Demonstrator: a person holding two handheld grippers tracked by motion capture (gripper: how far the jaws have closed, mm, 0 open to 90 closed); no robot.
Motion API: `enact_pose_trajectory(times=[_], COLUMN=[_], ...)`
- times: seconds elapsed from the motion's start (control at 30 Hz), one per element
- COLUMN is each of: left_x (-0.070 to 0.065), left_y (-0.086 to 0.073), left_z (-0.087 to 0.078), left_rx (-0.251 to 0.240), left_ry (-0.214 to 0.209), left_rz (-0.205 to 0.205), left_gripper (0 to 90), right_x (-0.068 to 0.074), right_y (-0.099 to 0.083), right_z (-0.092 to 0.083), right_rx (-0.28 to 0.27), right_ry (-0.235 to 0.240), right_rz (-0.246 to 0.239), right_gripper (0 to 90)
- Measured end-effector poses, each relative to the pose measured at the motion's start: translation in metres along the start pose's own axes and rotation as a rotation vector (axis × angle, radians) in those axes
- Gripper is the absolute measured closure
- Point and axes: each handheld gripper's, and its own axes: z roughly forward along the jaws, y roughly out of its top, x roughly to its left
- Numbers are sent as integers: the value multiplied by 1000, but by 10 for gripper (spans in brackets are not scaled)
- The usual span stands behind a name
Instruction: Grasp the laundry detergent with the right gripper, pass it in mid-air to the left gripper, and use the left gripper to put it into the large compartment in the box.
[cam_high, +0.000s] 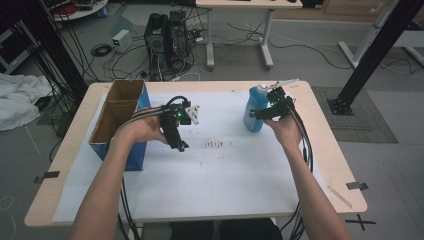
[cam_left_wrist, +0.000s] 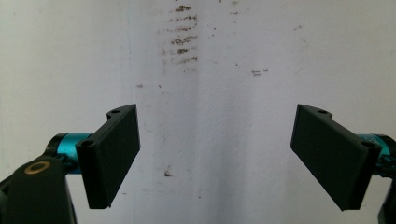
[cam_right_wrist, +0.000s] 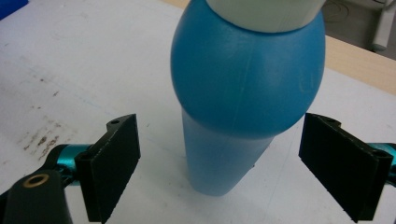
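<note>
A blue plastic bottle (cam_high: 254, 109) with a pale top stands upright on the white sheet at the table's far right. In the right gripper view the bottle (cam_right_wrist: 243, 93) rises between the wide-apart jaws of my right gripper (cam_right_wrist: 233, 163), which is open and not touching it. From above, the right gripper (cam_high: 272, 111) sits just right of the bottle. My left gripper (cam_high: 176, 131) hovers over the sheet left of centre, pointing down. The left gripper (cam_left_wrist: 217, 154) is open, with nothing but stained white paper between its jaws.
An open cardboard box (cam_high: 120, 120) with blue sides stands at the table's left edge. A patch of dark smudges (cam_high: 215, 144) marks the white sheet (cam_high: 215, 175) near the middle. Cables trail from both grippers toward the front edge.
</note>
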Motion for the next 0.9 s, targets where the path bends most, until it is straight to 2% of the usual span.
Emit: enact_pose_trajectory(times=[0.2, 0.23, 0.27, 0.3, 0.53, 0.6, 0.67, 0.73, 0.77, 0.9], left_x=[0, 2, 0, 0, 0, 0, 0, 0, 0, 0], left_y=[-1, -1, -1, -2, -3, -3, -3, -3, -4, -4], left_z=[0, -1, 1, 1, 2, 2, 2, 2, 2, 2], left_rx=[5, 9, -3, -6, -1, -2, -9, -6, -5, -2], left_ry=[0, 2, 1, 1, 0, 0, -2, -1, -1, -1], left_rz=[-2, 18, -11, -10, -9, -10, -13, -14, -14, -15], left_gripper=[158, 158, 158, 158, 158, 158, 158, 158, 158, 158], right_x=[-3, -3, -3, -6, -4, -3, -1, -1, -4, -4], right_y=[1, 1, 0, 0, 2, 2, 2, 2, 2, 1], right_z=[7, 8, 9, 12, 14, 15, 16, 16, 18, 22], right_rx=[-22, -21, -22, -40, -67, -72, -59, -65, -85, -83], right_ry=[-2, -3, -2, 2, -26, -37, -25, -21, -20, -21], right_rz=[19, 22, 21, -13, -25, -24, 12, 24, -5, -1], right_gripper=[117, 117, 117, 117, 117, 117, 118, 118, 118, 118])
